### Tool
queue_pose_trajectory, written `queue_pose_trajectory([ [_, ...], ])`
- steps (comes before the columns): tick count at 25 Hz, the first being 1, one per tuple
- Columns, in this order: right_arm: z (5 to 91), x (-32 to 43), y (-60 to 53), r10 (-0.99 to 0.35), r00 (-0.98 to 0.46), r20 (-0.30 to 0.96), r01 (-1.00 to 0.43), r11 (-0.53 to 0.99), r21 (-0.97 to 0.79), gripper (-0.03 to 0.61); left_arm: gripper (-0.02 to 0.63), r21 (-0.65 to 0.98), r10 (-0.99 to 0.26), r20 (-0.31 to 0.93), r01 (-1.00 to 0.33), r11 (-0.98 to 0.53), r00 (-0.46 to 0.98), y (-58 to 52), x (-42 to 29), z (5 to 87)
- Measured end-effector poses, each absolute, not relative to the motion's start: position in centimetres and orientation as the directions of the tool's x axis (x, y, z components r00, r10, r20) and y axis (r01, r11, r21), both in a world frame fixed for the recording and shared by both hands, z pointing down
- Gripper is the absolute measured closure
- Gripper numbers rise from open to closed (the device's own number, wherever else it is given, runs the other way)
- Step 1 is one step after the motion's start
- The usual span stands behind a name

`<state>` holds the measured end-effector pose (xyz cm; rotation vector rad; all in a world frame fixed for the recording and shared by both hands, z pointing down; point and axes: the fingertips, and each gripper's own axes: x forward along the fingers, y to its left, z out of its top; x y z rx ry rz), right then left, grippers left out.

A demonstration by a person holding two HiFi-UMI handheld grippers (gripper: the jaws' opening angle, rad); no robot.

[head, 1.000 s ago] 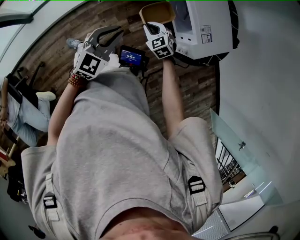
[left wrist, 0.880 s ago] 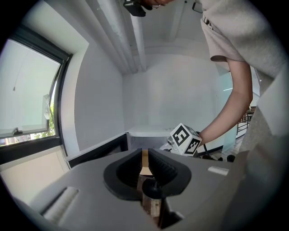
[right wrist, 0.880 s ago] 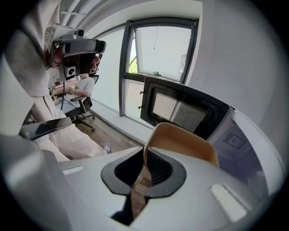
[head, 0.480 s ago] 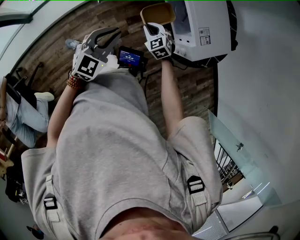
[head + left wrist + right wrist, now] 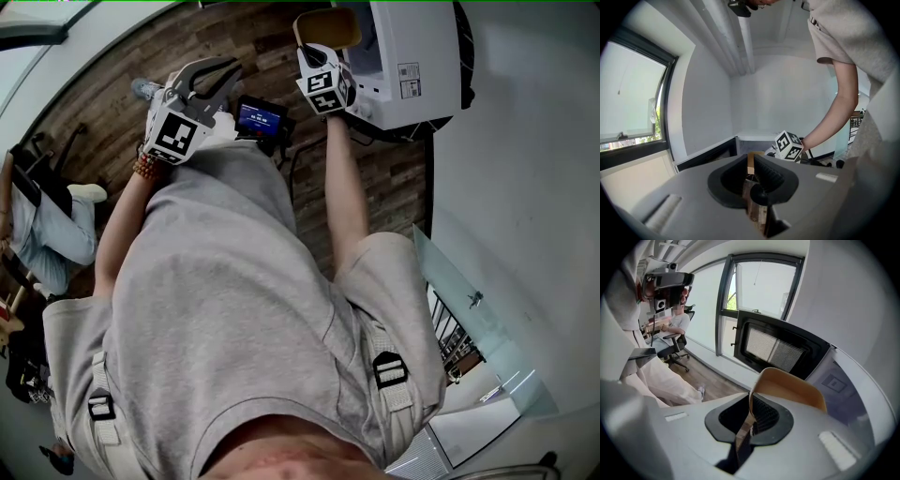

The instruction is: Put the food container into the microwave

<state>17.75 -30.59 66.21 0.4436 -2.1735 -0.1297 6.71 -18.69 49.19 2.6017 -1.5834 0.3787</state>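
Observation:
The tan food container [image 5: 328,26] hangs by its rim from my right gripper [image 5: 317,58], which is shut on it. It is held up against the front of the white microwave [image 5: 412,56]. In the right gripper view the container [image 5: 792,387] curves up from the right gripper [image 5: 751,411], and the microwave's dark mesh-window door [image 5: 773,348] stands just behind it. My left gripper [image 5: 225,67] is off to the left over the floor. In its own view the left gripper [image 5: 752,174] is shut with nothing between its jaws.
A small device with a blue screen [image 5: 262,117] sits between the two grippers. A seated person [image 5: 47,234] and an office chair [image 5: 675,350] are at the left by the window [image 5: 759,287]. A glass panel [image 5: 459,281] and white wall lie to the right.
My right gripper has carried the container a little to the right and farther away, closer to the microwave's front. The left gripper has hardly moved.

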Motion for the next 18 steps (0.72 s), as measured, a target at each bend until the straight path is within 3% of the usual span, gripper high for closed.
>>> queue_pose_trajectory([
  [18, 68.3, 22.1, -37.9, -0.504, -0.384, 0.774, -0.477, 0.826, 0.302, 0.54, 0.571, -0.071, -0.874, 0.263, -0.895, -0.44, 0.409, -18.5, 6.2, 49.3],
])
